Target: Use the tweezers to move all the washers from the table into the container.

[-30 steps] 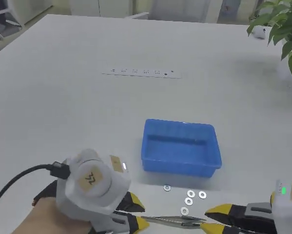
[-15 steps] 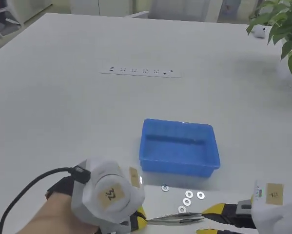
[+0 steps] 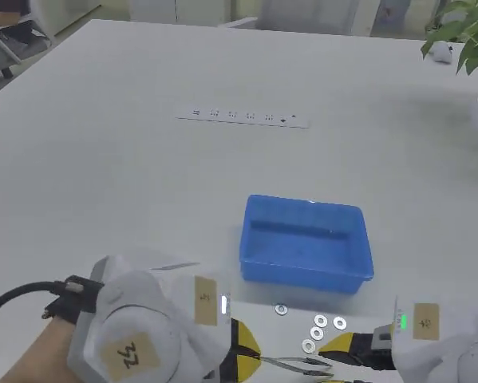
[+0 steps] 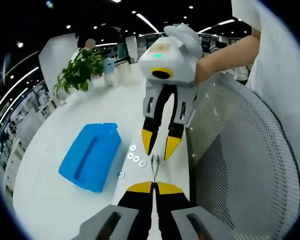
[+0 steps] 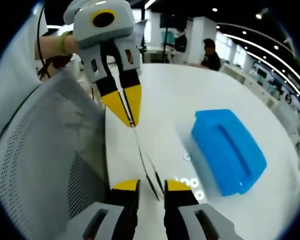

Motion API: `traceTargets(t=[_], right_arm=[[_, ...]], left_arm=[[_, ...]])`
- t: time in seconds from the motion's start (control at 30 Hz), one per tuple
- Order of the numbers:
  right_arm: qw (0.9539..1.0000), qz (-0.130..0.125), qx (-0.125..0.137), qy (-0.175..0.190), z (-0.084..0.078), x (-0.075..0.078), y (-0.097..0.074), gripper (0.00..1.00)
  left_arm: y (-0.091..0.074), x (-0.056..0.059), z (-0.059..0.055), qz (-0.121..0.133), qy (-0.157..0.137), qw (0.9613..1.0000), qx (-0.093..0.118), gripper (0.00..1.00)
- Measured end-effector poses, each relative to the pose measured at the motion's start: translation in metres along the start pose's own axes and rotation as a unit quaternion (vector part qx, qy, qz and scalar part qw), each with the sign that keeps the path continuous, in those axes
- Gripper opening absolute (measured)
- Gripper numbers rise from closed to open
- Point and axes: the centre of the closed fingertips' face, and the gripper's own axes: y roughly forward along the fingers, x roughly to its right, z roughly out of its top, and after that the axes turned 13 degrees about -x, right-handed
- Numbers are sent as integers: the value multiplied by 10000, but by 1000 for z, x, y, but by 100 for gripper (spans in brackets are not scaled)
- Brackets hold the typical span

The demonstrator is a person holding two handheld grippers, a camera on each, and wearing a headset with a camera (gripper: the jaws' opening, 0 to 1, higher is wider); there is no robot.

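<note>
The blue container (image 3: 306, 243) stands on the white table (image 3: 143, 183). Several small washers (image 3: 320, 321) lie loose just in front of it. Below them the thin metal tweezers (image 3: 298, 365) lie level over the table edge. My left gripper (image 4: 153, 187) is shut on the tweezers' (image 4: 154, 167) handle end. Facing it, my right gripper (image 5: 151, 187) is open, with the tweezers' (image 5: 145, 167) tip end between its jaws. In the head view the left gripper (image 3: 250, 355) sits at the bottom left and the right gripper (image 3: 338, 351) at the bottom right. The container (image 4: 89, 155) shows nothing inside.
A white power strip (image 3: 242, 118) lies flat at mid-table beyond the container. A potted plant (image 3: 462, 32) stands at the far right. A grey mesh chair back (image 4: 240, 150) is close below both grippers at the table's near edge.
The head view has shifted a little. My left gripper has come nearer the right one, with the tweezers still in it. The right gripper's jaws now stand around the tweezers' tips.
</note>
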Motion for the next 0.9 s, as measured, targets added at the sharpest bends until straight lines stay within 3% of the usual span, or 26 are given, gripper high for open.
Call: traceTargets(t=[0.1, 0.27, 0.57, 0.77, 0.9], right_arm=[[9999, 80, 26, -115, 4, -1, 2, 14], [9986, 411, 80, -322, 9, -11, 9, 7], [9992, 98, 388, -19, 18, 10, 1, 7], [9989, -40, 443, 143, 18, 20, 1, 8], [9975, 27, 603, 356, 19, 24, 1, 8]], left_arm=[[-6, 4, 10, -103, -27, 9998, 153, 0], [-11, 2, 24, -130, 85, 9996, 239, 0], [-15, -11, 41, -3, 348, 9991, 253, 0], [-11, -23, 46, -5, 461, 9988, 186, 0], [-9, -28, 53, -74, 485, 9986, 191, 0]])
